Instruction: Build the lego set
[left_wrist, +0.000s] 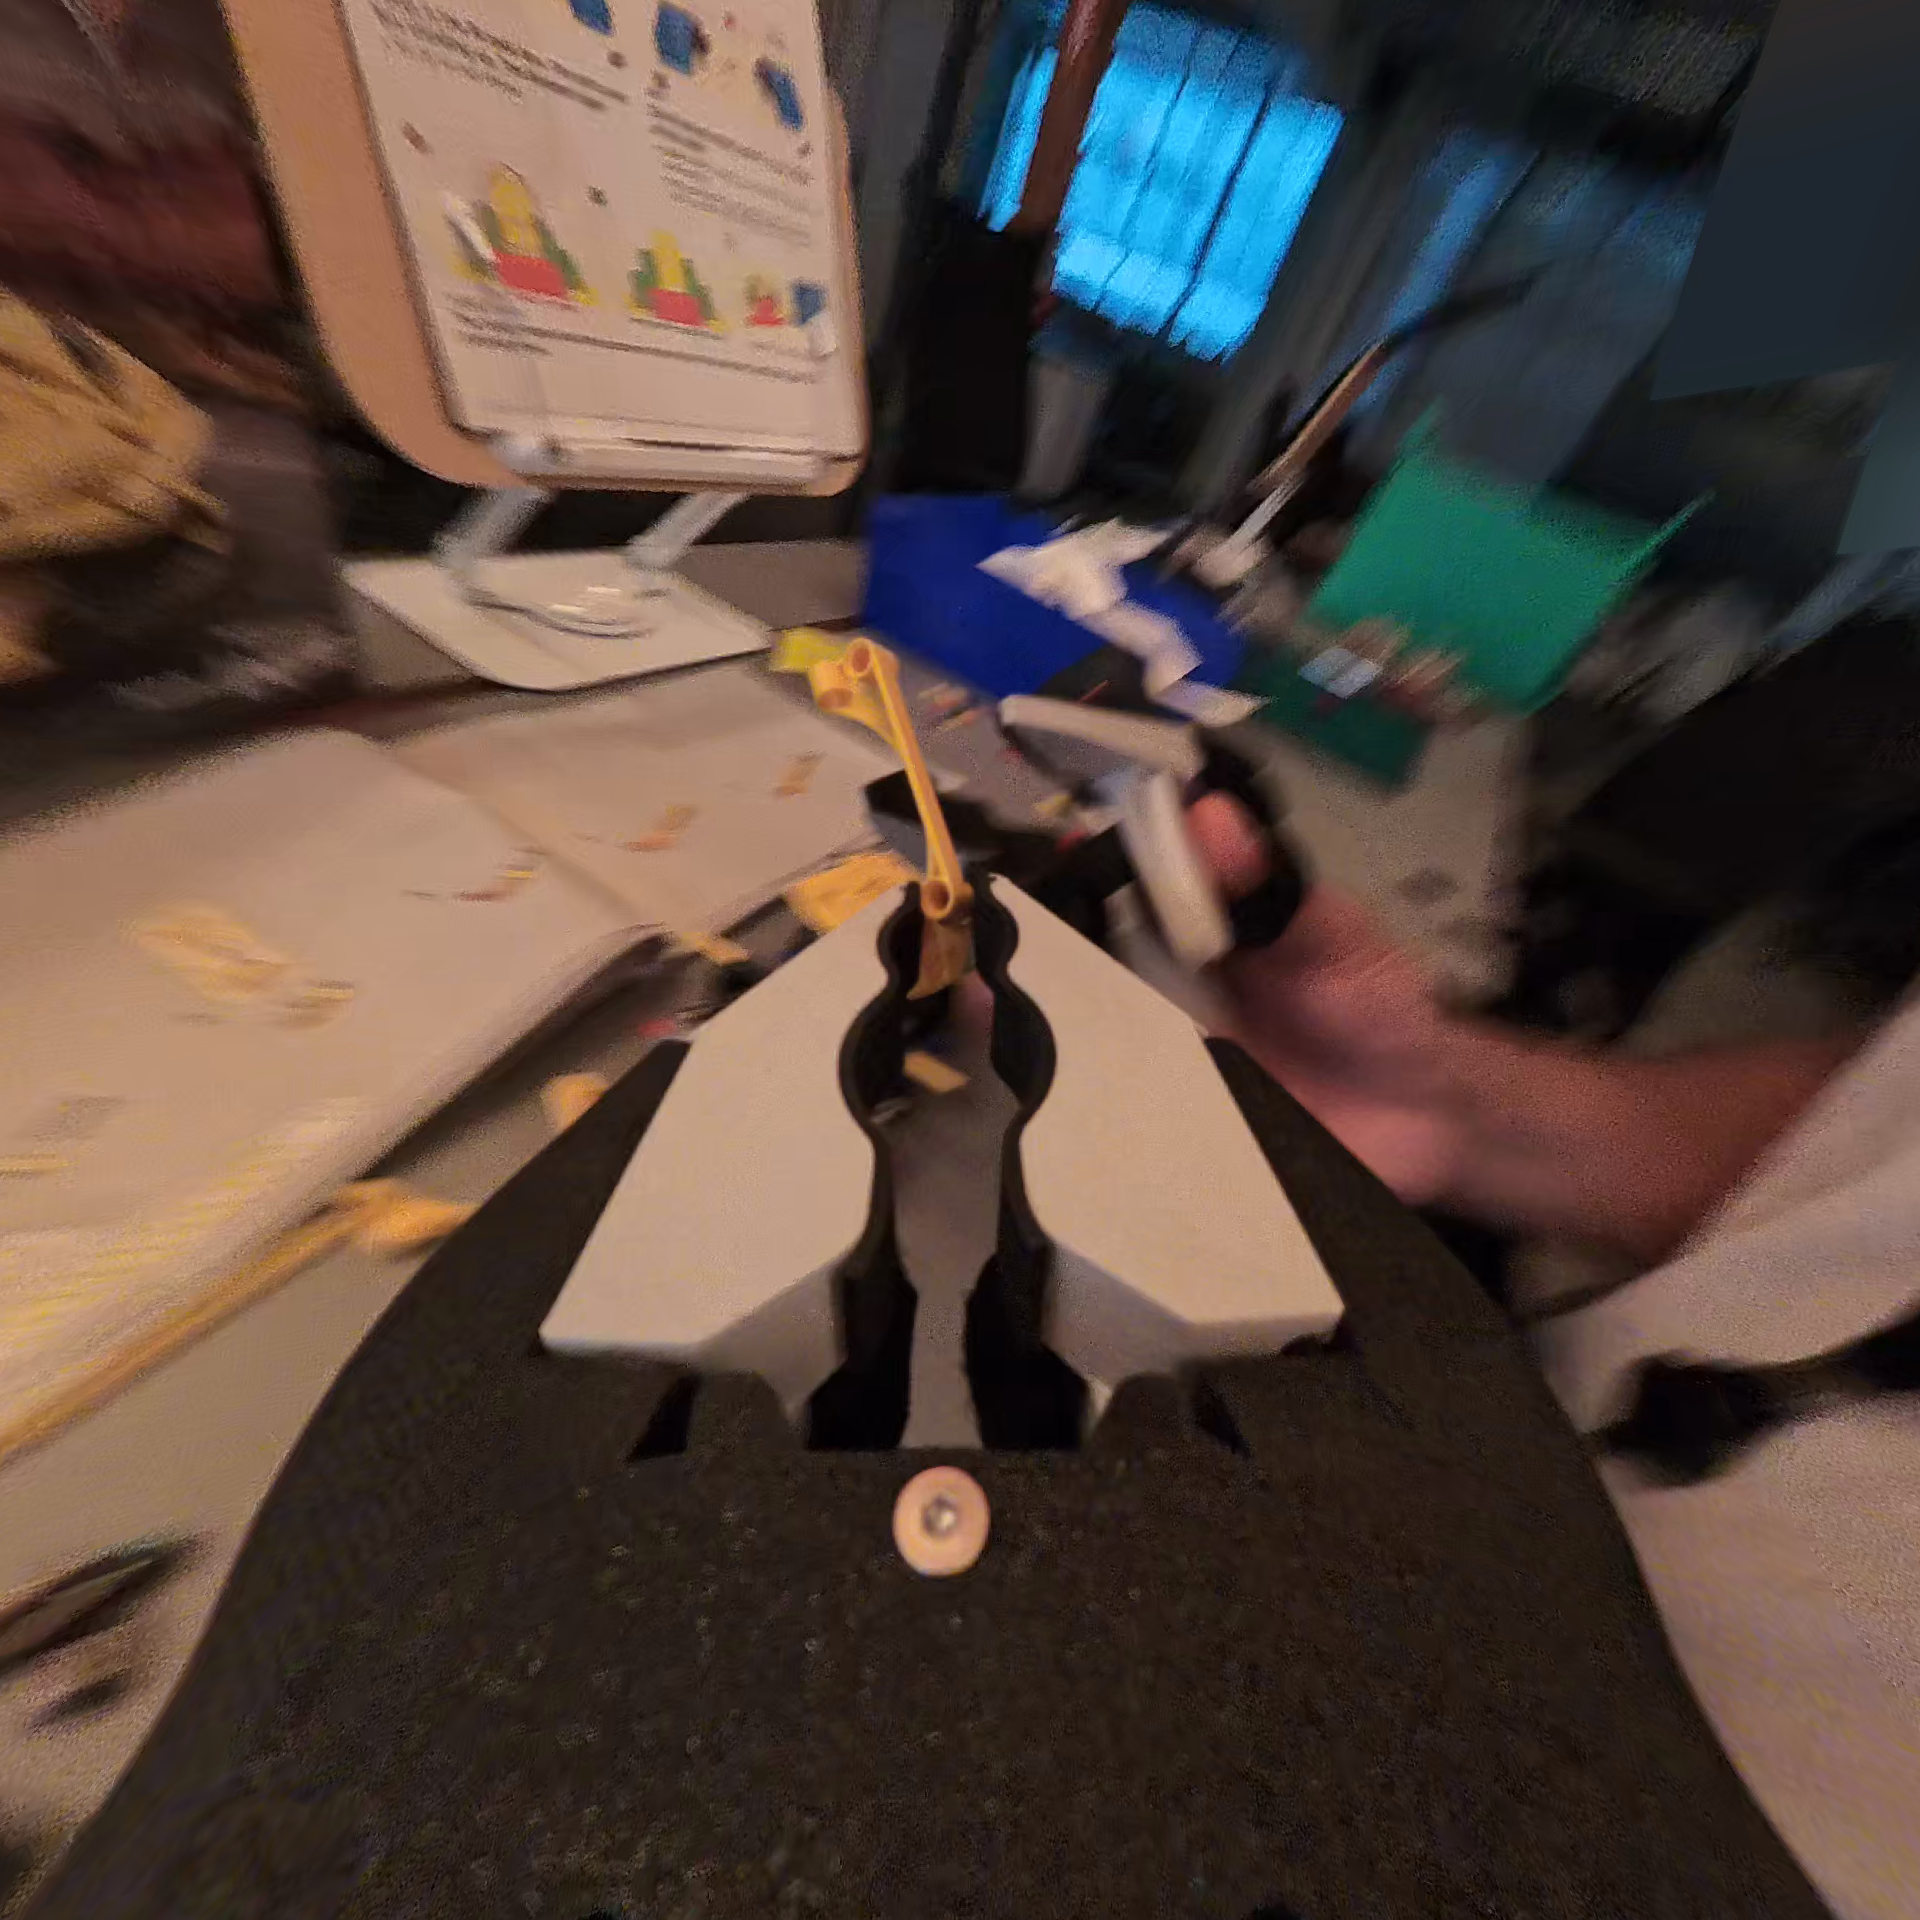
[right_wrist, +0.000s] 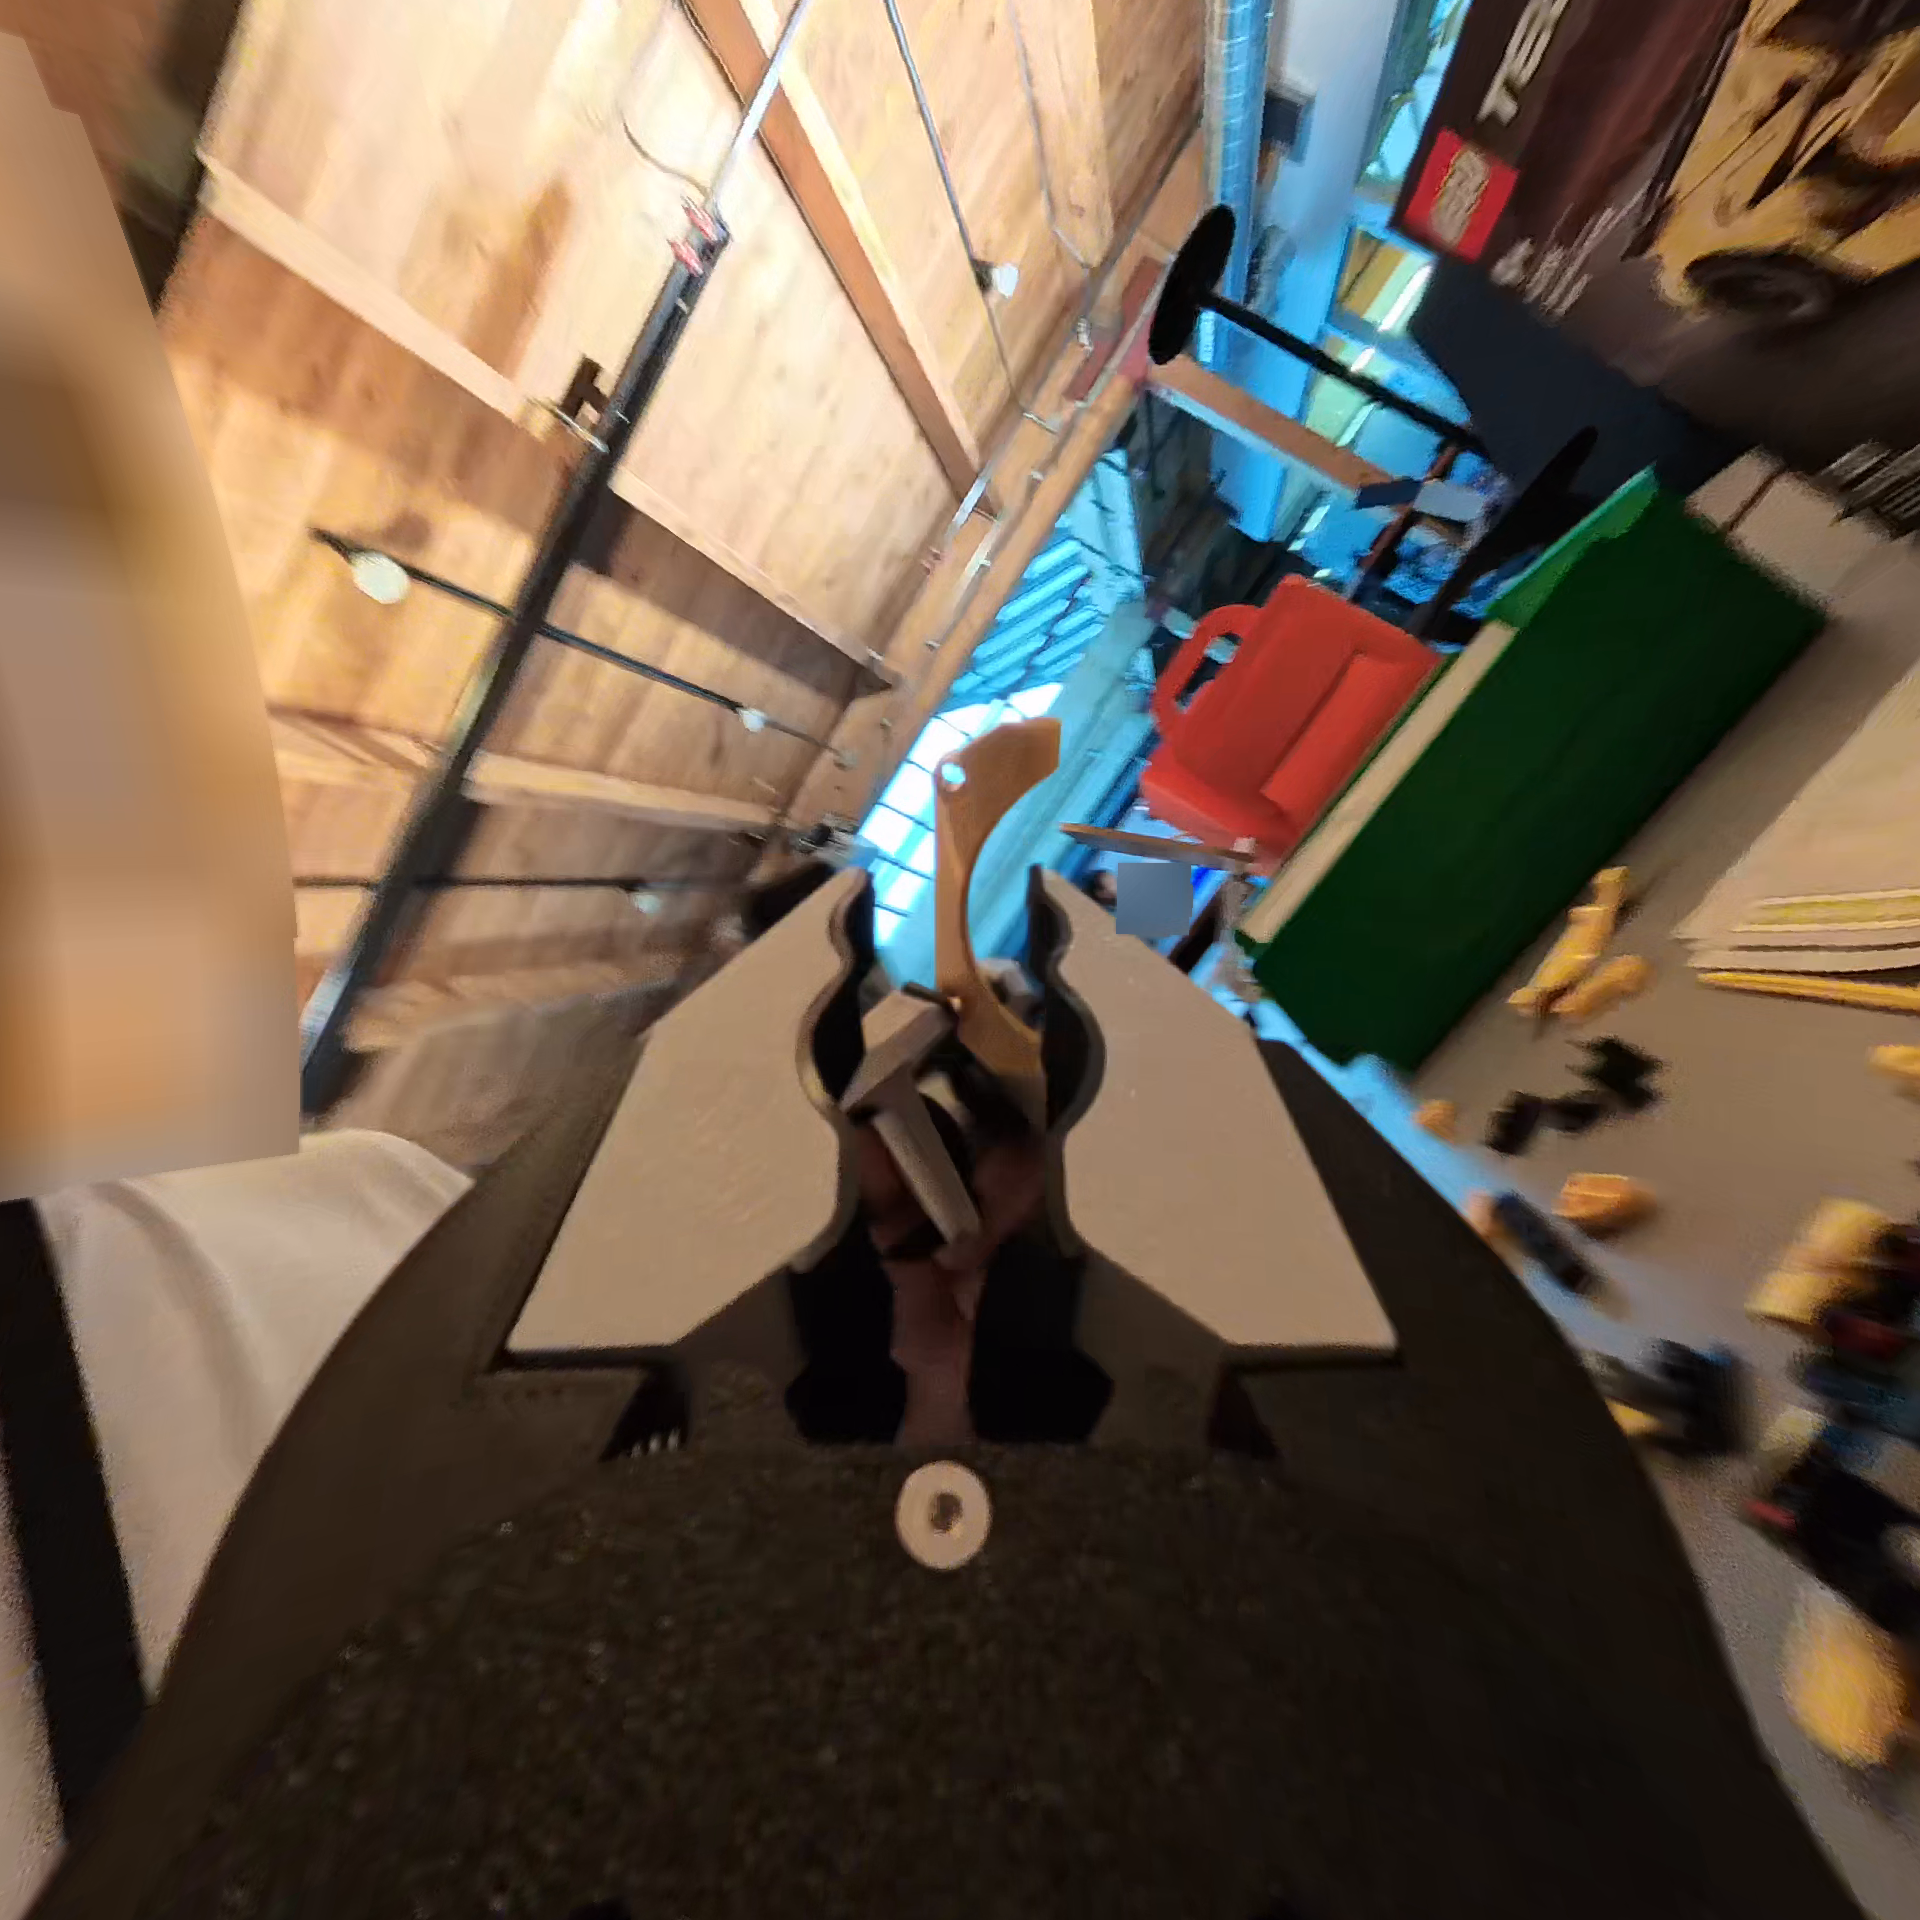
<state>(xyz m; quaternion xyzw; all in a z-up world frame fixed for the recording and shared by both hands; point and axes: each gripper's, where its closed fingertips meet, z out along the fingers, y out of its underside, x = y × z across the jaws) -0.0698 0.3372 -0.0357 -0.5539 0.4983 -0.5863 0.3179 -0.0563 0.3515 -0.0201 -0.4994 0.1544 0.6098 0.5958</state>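
Left wrist view: left gripper (left_wrist: 948, 914) raised over the bench (left_wrist: 260, 883), fingers (left_wrist: 821, 1049) narrowed to a pinch on the lower end of a thin yellow curved lego panel (left_wrist: 902, 769) that stands up and leans left. Behind it, blurred, the right gripper (left_wrist: 1132, 790) in a hand (left_wrist: 1247, 862); an instruction sheet (left_wrist: 603, 208) on a stand; scattered yellow pieces (left_wrist: 395, 1216).

Right wrist view: right gripper (right_wrist: 951, 935) tilted, fingers (right_wrist: 717, 1101) parted with a moderate gap, touching nothing. Between them, farther off, the same panel (right_wrist: 977, 831) held by the left gripper's grey tips (right_wrist: 904, 1049). Loose yellow and black pieces (right_wrist: 1579, 966) beside a green box (right_wrist: 1538, 790).
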